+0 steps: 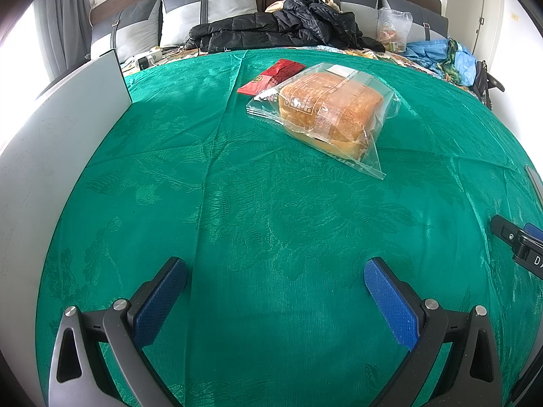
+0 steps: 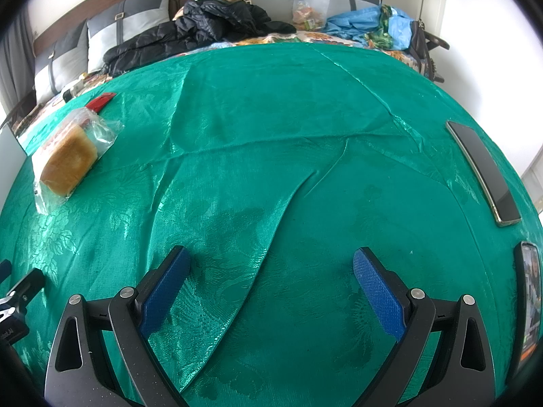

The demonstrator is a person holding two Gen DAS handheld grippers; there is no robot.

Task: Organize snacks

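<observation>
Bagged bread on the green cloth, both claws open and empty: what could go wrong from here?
1. The bagged bread lies partly over the red packet; lifting one may drag the other.
2. Its clear wrapper is loose and glossy, so the left claw might pinch only film and slip.
3. The green cloth is creased; a low right claw could snag it.

Green cloth (image 2: 271,118); black jacket (image 1: 281,30) by pillows (image 1: 207,13); phone (image 2: 482,169) lying flat.
</observation>
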